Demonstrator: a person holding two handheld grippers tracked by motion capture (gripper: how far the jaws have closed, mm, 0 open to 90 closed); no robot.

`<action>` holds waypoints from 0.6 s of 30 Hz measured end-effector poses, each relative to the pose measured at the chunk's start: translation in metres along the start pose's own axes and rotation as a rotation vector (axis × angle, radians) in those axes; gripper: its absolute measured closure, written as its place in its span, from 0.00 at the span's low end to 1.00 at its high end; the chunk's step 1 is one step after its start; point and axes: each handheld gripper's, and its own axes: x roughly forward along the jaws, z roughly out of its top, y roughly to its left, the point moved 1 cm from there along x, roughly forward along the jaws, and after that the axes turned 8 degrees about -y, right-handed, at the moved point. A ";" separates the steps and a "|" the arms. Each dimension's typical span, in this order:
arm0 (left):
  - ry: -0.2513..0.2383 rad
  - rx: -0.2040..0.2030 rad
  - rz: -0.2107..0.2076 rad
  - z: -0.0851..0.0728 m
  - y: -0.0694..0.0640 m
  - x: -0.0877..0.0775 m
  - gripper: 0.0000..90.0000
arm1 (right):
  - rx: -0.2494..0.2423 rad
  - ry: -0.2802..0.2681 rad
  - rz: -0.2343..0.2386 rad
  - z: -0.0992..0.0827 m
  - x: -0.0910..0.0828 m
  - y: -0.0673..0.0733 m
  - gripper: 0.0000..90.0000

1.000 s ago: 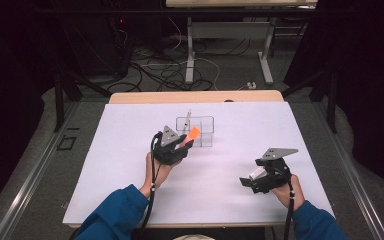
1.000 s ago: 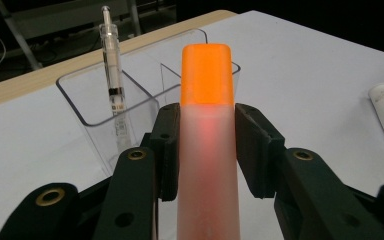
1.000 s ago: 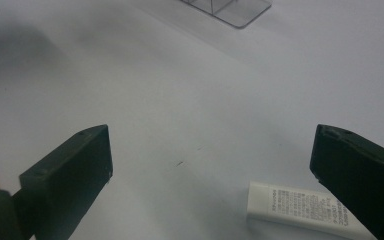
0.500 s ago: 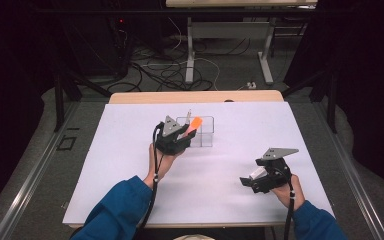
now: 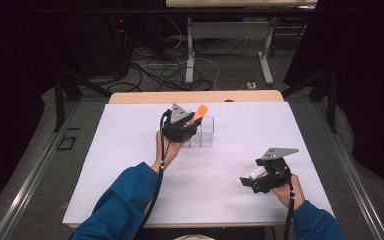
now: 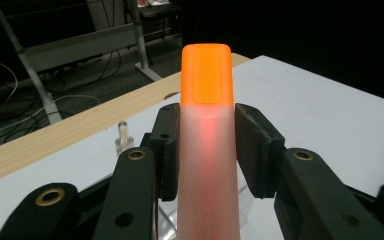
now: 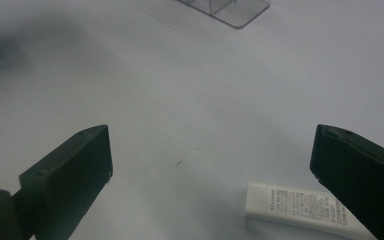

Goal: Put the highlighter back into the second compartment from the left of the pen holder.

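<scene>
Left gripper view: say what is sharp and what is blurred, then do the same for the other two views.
Left gripper view: orange-capped marker sharp and glowing, floor behind dark. Right gripper view: white tube readable, clear organizer soft. High view: white table evenly lit, surroundings dim.

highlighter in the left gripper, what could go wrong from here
The highlighter is pinched near its capped end by the left gripper, so its smooth, tapering barrel may slip or tilt. It hangs right by the clear organizer, which looks light; a bump against a wall could shove or tip it. The right gripper sits open over a white tube, and a careless move could knock that away.
</scene>
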 end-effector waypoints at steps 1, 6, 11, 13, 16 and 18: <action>-0.004 0.002 0.006 0.002 0.000 0.002 0.72 | 0.007 0.002 0.000 0.000 0.000 0.000 0.03; -0.025 -0.001 0.004 0.006 0.002 0.014 0.72 | -0.001 0.000 0.001 0.000 0.000 0.000 0.03; -0.037 -0.012 0.012 0.006 0.006 0.024 0.72 | 0.000 0.008 0.004 0.000 0.000 0.000 0.03; -0.035 -0.007 0.015 0.004 0.008 0.027 0.72 | 0.002 0.009 0.005 0.000 0.000 0.000 0.03; -0.042 -0.008 0.013 0.002 0.009 0.031 0.72 | 0.008 0.009 0.008 0.000 0.000 0.000 0.03; -0.044 -0.020 0.019 -0.001 0.009 0.034 0.72 | 0.009 0.014 0.006 0.000 -0.001 0.000 0.03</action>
